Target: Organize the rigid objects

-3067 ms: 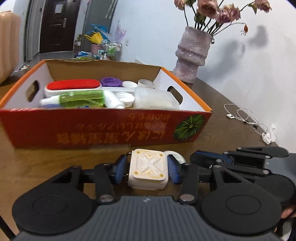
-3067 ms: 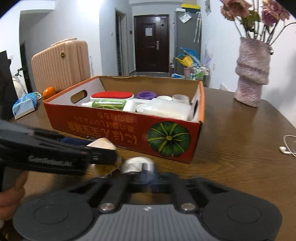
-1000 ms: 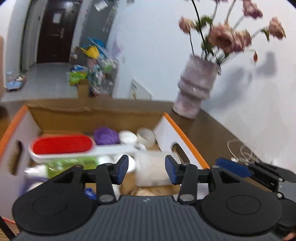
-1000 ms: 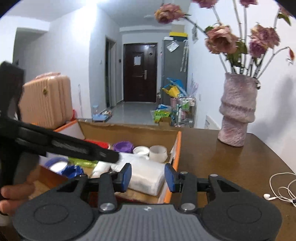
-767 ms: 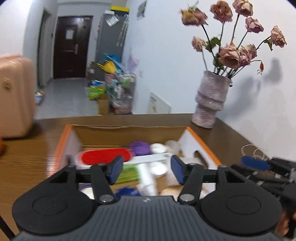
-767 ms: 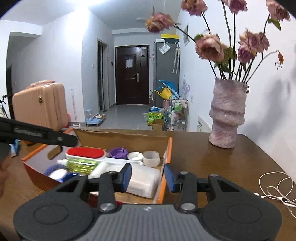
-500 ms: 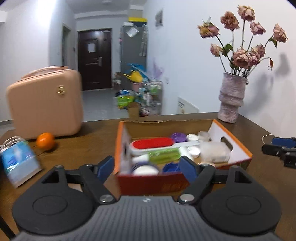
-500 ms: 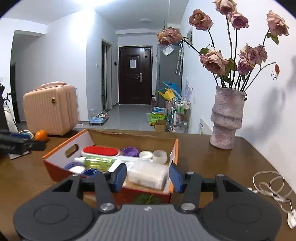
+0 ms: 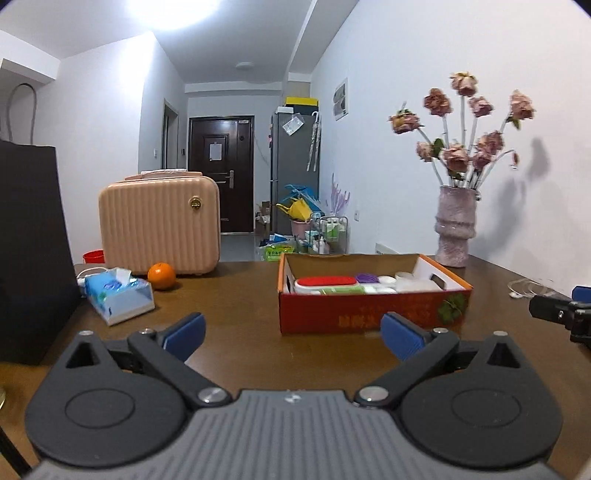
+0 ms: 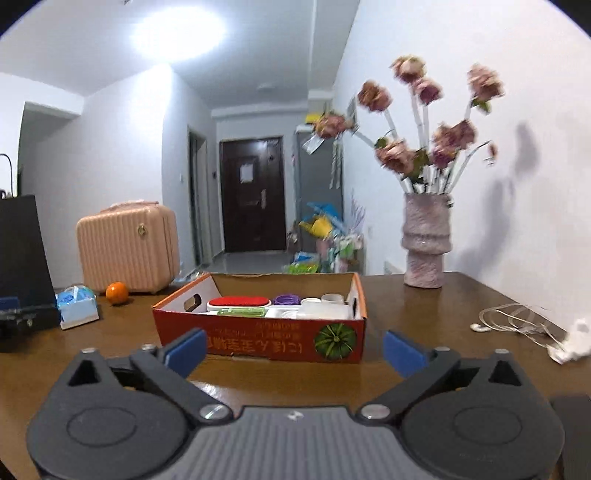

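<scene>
Ahead of our wide-open, empty left fingers and right fingers, which just spread apart, the orange cardboard box looks light; its handle cutouts suit gripping.

orange-red box, seemingly pumpkin print

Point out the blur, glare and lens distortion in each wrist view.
Left wrist view: ceiling light blown out, walls bowed by the fisheye, flowers only slightly soft. Right wrist view: flowers clearly motion-smeared, hallway clutter blurred, glare patch on ceiling, dark vignette at the corners.
</scene>
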Motion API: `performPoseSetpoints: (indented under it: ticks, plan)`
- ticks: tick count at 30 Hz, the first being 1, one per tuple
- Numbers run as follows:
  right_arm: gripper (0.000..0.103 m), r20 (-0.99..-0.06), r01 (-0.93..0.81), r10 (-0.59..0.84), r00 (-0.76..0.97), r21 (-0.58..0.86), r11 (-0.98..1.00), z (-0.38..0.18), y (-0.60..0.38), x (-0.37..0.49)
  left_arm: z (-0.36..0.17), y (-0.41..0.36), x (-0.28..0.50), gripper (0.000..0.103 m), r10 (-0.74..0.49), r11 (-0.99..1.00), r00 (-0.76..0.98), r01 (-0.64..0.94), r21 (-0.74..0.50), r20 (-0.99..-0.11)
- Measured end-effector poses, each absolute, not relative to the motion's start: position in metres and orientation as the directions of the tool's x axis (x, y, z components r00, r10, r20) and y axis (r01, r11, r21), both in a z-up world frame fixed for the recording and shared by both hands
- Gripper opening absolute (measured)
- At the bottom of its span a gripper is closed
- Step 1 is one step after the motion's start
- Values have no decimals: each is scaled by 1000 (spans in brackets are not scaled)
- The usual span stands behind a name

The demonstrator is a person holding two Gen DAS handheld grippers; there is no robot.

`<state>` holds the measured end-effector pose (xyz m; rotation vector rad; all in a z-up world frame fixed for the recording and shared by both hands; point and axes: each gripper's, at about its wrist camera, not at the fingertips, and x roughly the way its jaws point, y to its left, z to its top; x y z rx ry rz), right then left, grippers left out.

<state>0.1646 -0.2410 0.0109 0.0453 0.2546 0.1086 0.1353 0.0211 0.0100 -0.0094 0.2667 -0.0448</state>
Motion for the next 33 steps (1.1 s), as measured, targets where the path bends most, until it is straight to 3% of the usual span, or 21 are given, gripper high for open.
performPoseSetpoints:
  ticks: [6, 13, 21, 33]
  plan:
    - [103, -219, -85, 98, 971, 71, 994, 7, -241, 87, 7, 19, 56, 103, -44, 999, 973, 43, -10, -226]
    - [103, -254, -97, 94, 963, 1, 995, -5, -224, 12, -5, 18, -1, 103, -82, 996, 957, 85, -2, -279]
    - [103, -381, -83, 106, 919, 76, 994, -26, -213, 3, -6, 17, -1, 103, -92, 996, 946, 94, -9, -311]
    - [103, -343, -124, 135, 930, 55, 991, -15, -208, -4, -5, 14, 4, 103, -106, 994, 941, 103, -27, -320]
